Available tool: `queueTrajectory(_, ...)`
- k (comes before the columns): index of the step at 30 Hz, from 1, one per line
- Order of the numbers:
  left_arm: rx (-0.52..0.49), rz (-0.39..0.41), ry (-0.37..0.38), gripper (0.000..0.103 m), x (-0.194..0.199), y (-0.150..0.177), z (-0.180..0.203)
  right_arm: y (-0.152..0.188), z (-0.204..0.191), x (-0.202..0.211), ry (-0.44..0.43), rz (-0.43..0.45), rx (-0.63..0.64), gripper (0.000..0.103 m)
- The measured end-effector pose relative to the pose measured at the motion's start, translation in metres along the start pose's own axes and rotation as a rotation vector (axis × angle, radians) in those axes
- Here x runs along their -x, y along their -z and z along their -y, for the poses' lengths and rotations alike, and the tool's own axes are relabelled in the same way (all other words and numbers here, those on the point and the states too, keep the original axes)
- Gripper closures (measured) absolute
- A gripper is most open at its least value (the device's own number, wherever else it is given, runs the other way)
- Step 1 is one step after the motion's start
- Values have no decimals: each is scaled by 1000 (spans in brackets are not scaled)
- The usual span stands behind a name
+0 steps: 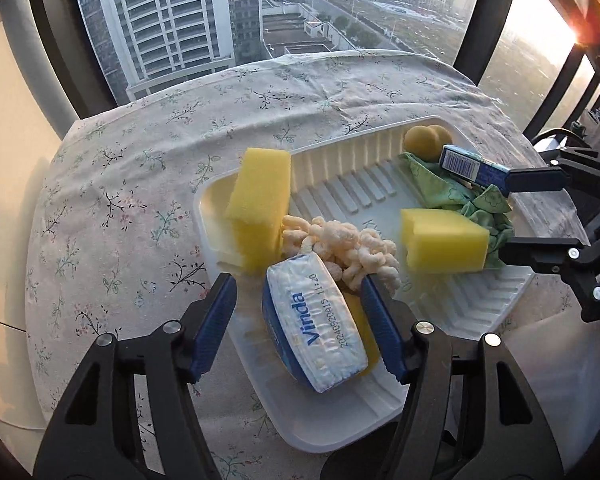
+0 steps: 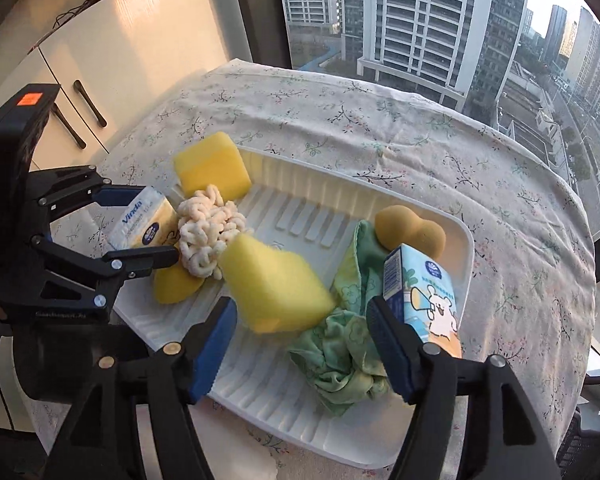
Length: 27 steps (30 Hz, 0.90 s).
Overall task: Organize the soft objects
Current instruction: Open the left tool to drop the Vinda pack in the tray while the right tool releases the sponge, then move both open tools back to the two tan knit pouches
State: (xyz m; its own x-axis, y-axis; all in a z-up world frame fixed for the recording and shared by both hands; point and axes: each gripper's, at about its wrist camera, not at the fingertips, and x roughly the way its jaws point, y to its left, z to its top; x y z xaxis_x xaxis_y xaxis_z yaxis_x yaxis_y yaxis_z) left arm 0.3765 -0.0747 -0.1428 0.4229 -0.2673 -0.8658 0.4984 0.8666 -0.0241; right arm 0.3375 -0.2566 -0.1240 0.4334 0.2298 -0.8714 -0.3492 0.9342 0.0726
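Note:
A white ribbed tray (image 1: 340, 184) (image 2: 300, 216) holds the soft objects. My left gripper (image 1: 300, 312) (image 2: 140, 228) is open over the tray's near end, its jaws either side of a Vinda tissue pack (image 1: 316, 320) (image 2: 140, 220) without gripping it. My right gripper (image 2: 300, 348) (image 1: 512, 216) is open over a yellow sponge (image 2: 276, 284) (image 1: 444, 240) and a green cloth (image 2: 340, 360) (image 1: 480, 204). A light-blue tissue pack (image 2: 420, 296) (image 1: 472, 164) leans against its right finger. Another yellow sponge (image 1: 260, 204) (image 2: 212, 168), a cream chenille piece (image 1: 340, 248) (image 2: 208, 236) and a tan puff (image 1: 424, 140) (image 2: 408, 228) lie in the tray.
The tray sits on a table with a floral cloth (image 1: 140, 200) (image 2: 460, 152) by a large window. A cream cabinet with dark handles (image 2: 80, 108) stands to the left. A small yellow sponge (image 2: 176, 284) lies under the chenille piece.

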Motion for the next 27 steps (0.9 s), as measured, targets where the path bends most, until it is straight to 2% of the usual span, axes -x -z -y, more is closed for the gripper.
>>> queueTrajectory(2, 34, 9, -26, 40, 0, -2, -7, 13, 3, 14, 23, 33, -27, 33)
queueTrajectory(4, 80, -8, 30, 40, 1, -2, -16, 29, 8, 28, 22, 67, -71, 33)
queueTrajectory(6, 132, 17, 91, 40, 7, 0, -22, 45, 15, 44, 19, 112, -129, 32)
queueTrajectory(9, 188, 114, 88, 40, 31, 4, -28, 71, 28, 64, 37, 165, -239, 26)
queueTrajectory(14, 318, 330, 36, 39, 84, 32, -44, 127, 55, 82, 85, 203, -472, 25)
queueTrajectory(15, 330, 385, 18, 38, 96, 42, -46, 141, 58, 85, 92, 202, -517, 25)
queueTrajectory(17, 334, 476, -56, 29, 118, 65, -47, 171, 59, 90, 80, 224, -579, 25)
queueTrajectory(19, 295, 579, -125, 24, 139, 93, -43, 196, 52, 93, 50, 233, -606, 25)
queueTrajectory(20, 283, 614, -160, 14, 147, 107, -40, 208, 47, 93, 47, 232, -608, 24)
queueTrajectory(21, 267, 639, -197, 8, 154, 121, -36, 218, 40, 92, 59, 227, -605, 24)
queueTrajectory(22, 239, 652, -238, 3, 158, 134, -31, 226, 33, 91, 82, 219, -597, 23)
queueTrajectory(25, 149, 612, -351, 3, 168, 166, -16, 249, 10, 87, 144, 185, -565, 22)
queueTrajectory(27, 136, 559, -358, 3, 169, 187, -11, 260, -4, 86, 157, 167, -541, 22)
